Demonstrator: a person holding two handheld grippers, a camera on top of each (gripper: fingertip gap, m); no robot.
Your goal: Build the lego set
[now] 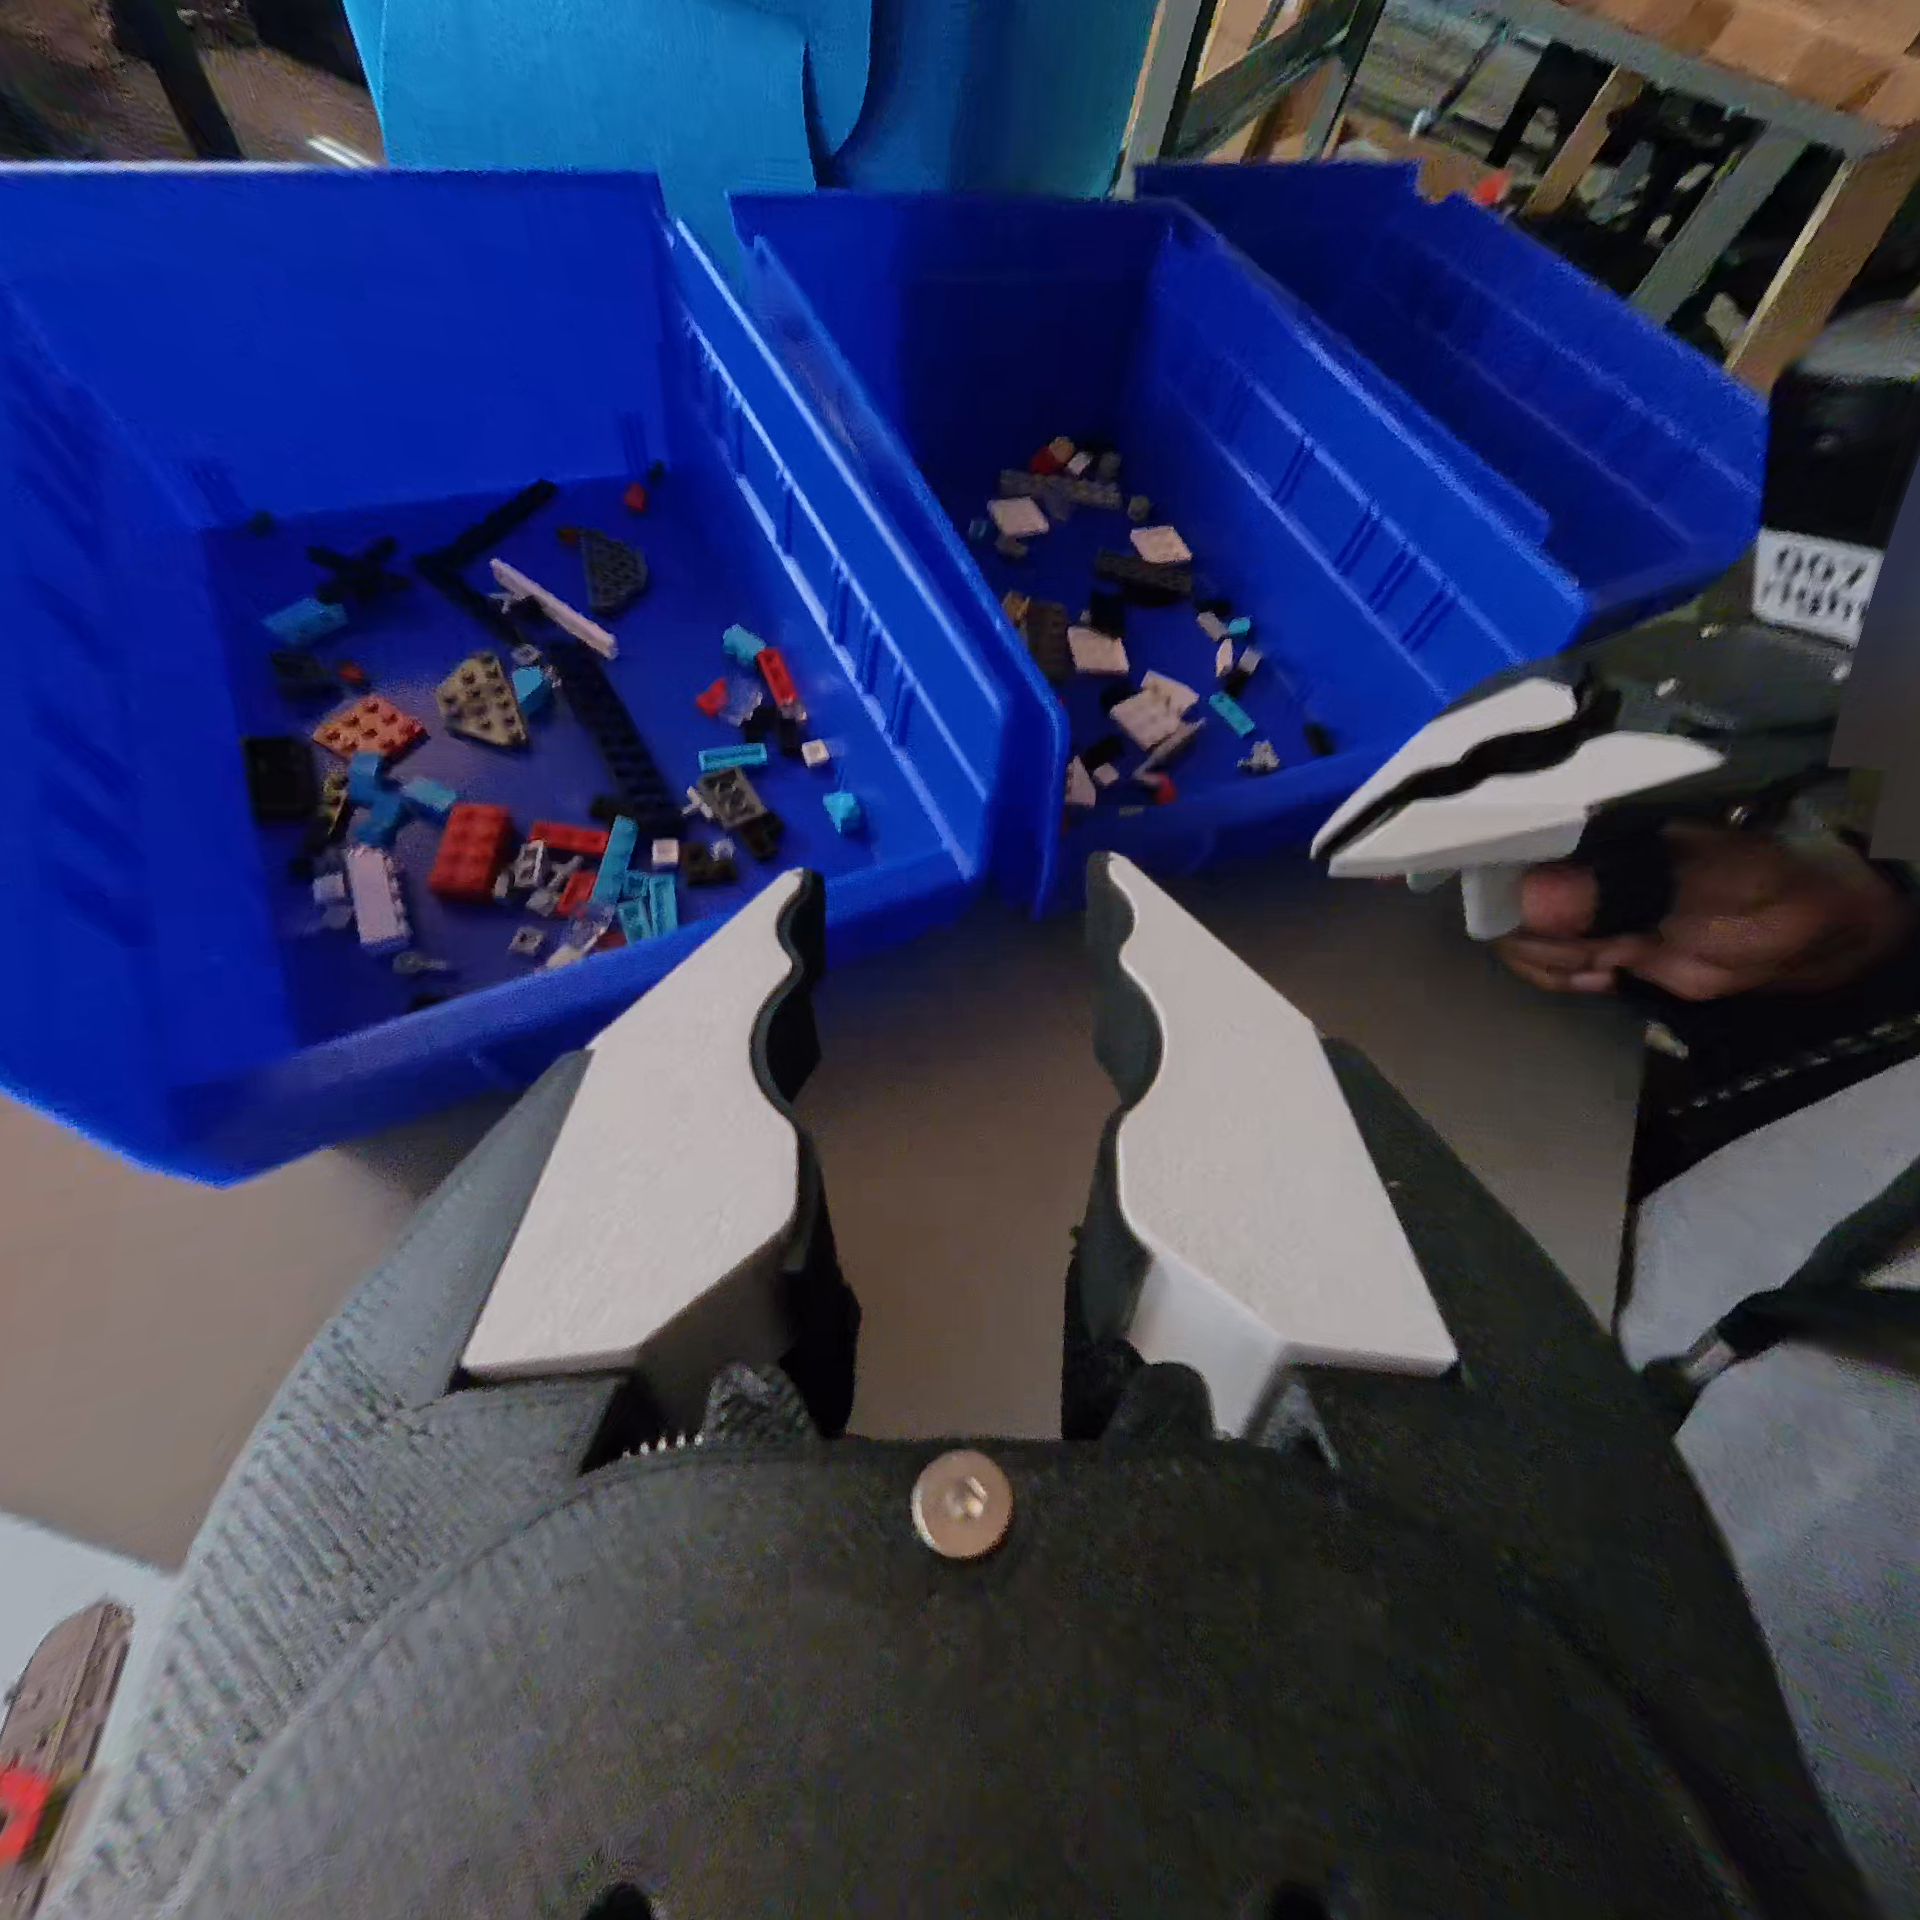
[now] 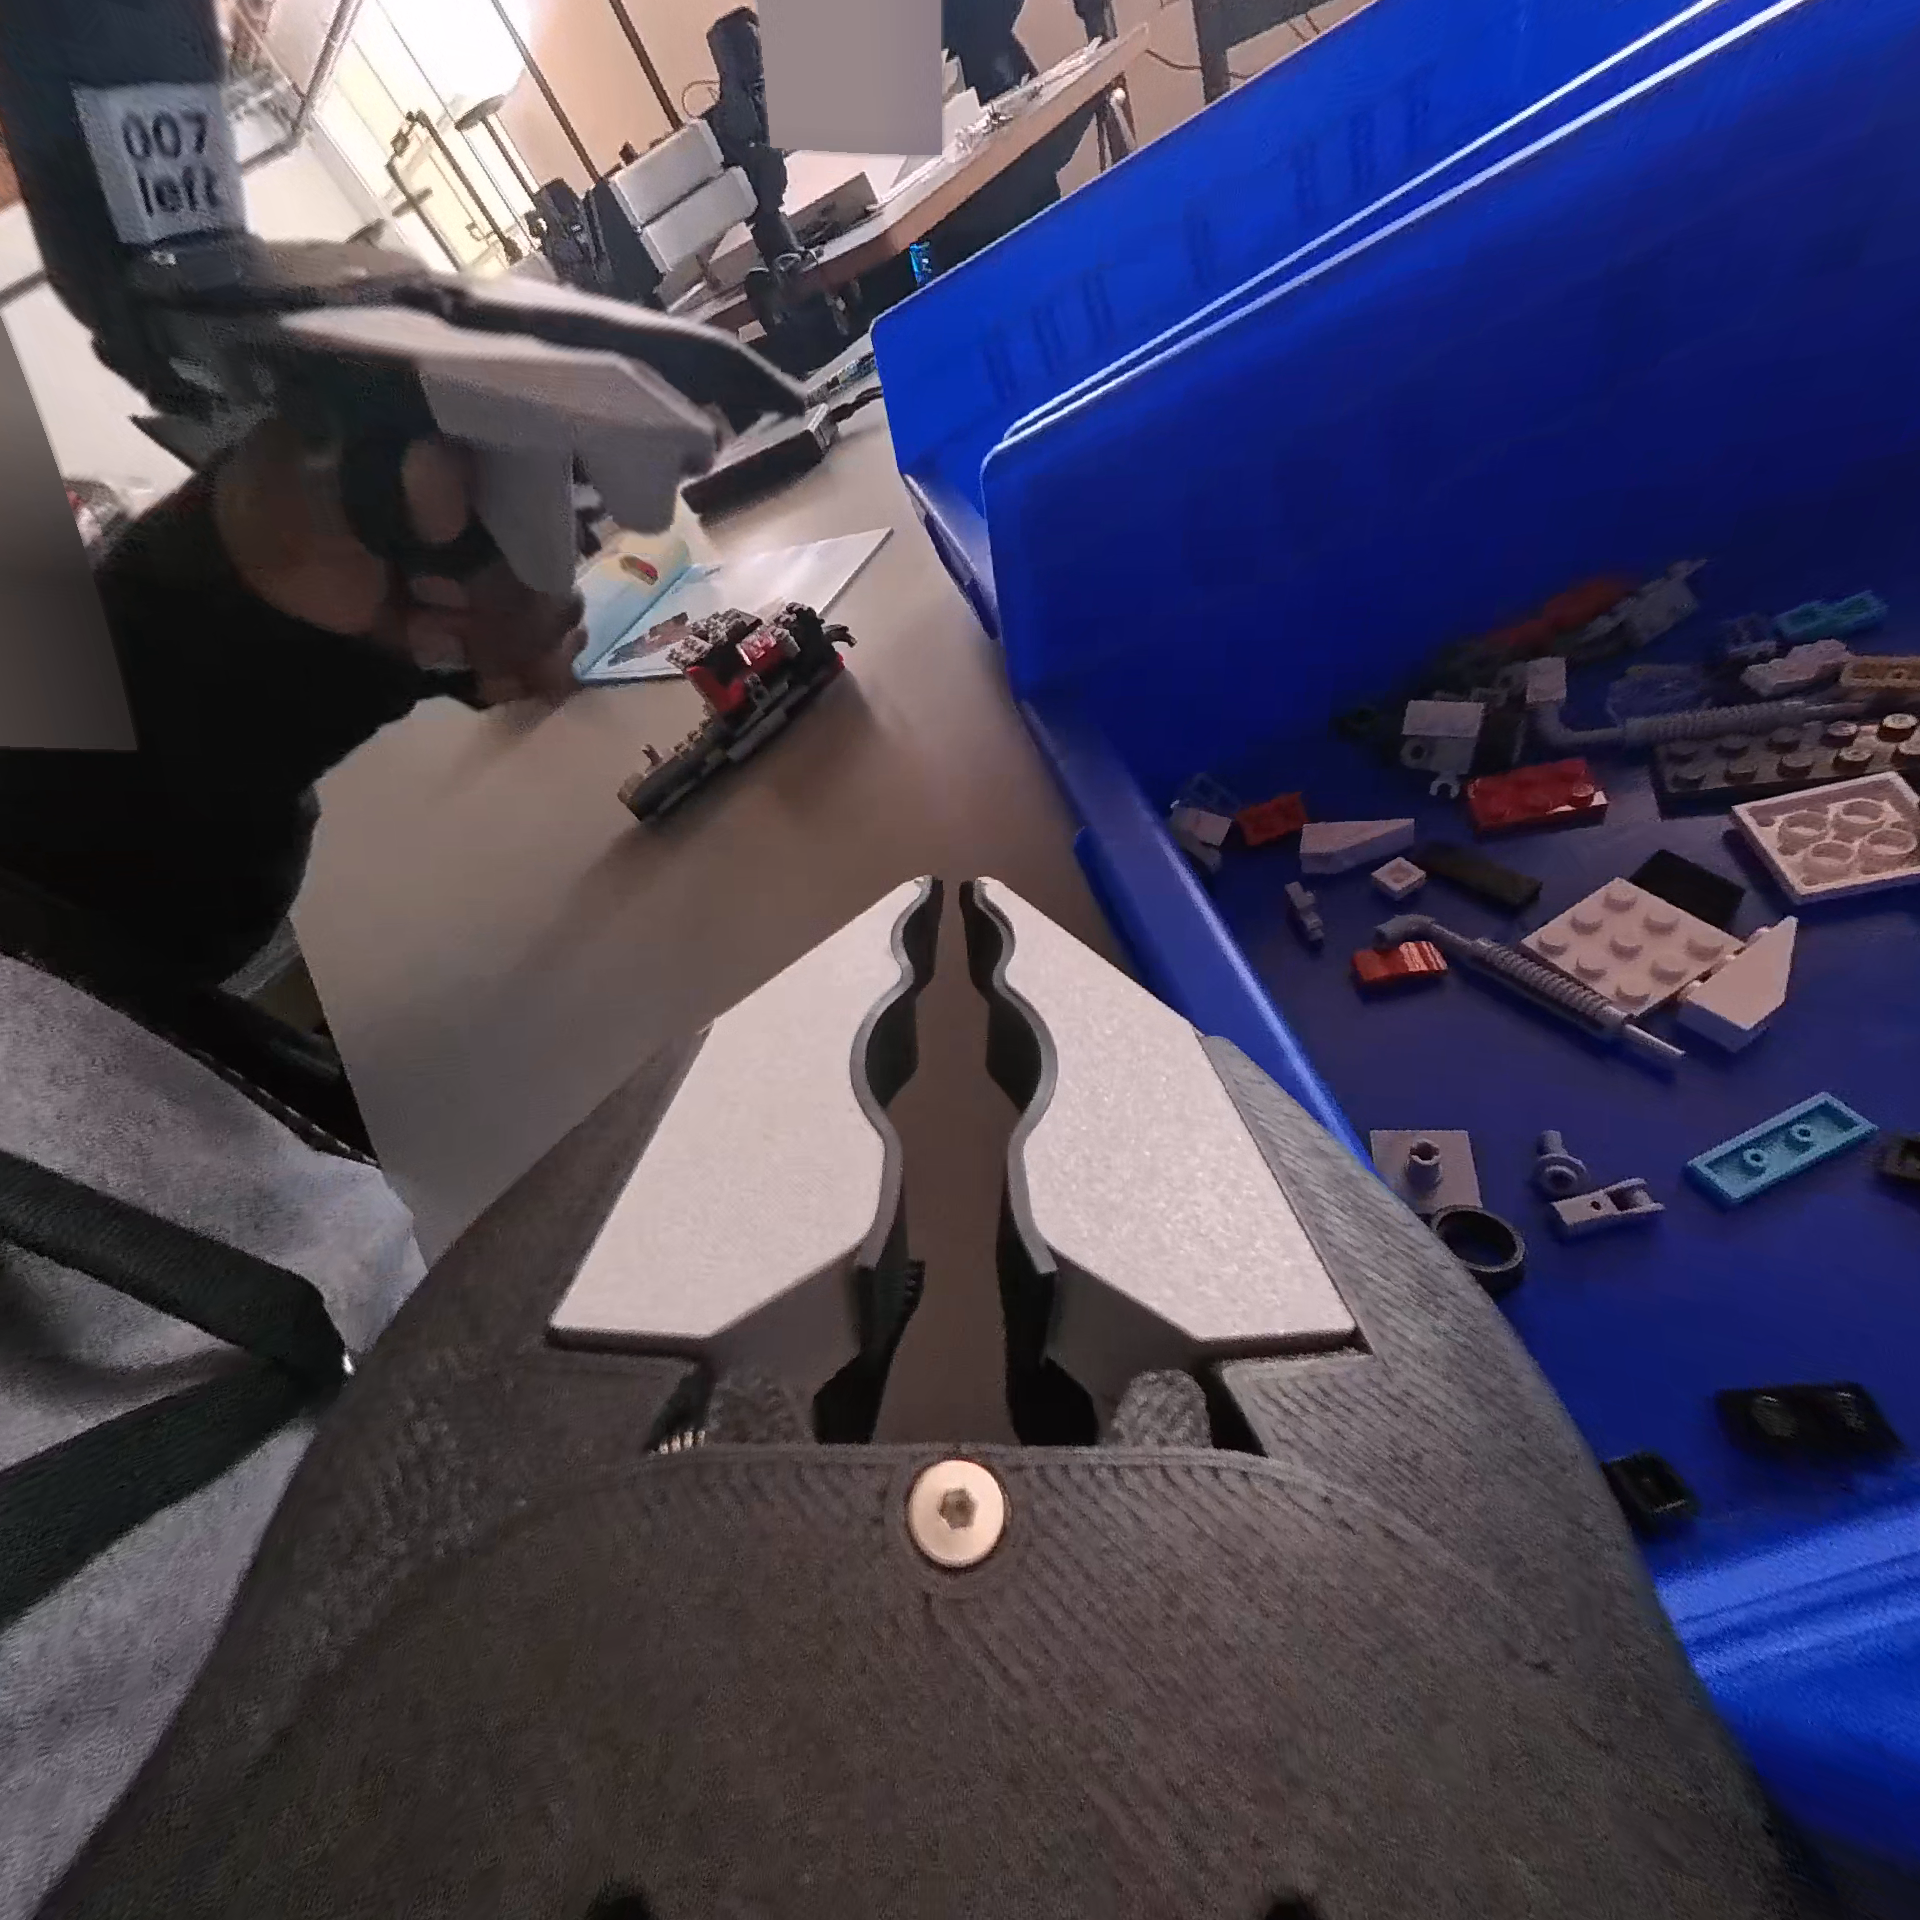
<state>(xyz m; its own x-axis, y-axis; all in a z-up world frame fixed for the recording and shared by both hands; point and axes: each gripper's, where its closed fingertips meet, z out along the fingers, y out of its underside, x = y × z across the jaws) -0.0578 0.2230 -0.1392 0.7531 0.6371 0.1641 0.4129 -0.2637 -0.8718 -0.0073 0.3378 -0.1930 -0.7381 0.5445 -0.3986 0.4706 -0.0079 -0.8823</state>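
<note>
My left gripper is open and empty, held over the table just in front of two blue bins. The left bin holds several loose Lego pieces, among them a red brick and an orange plate. The middle bin holds mostly white and black pieces. My right gripper is shut and empty, beside a blue bin of pieces; it also shows in the left wrist view. A partly built red, black and grey model stands on the table ahead.
An open instruction booklet lies behind the model. The left gripper hangs above it, held by a hand. A third blue bin stands at the right. A person in blue is behind the bins. Brown table lies between.
</note>
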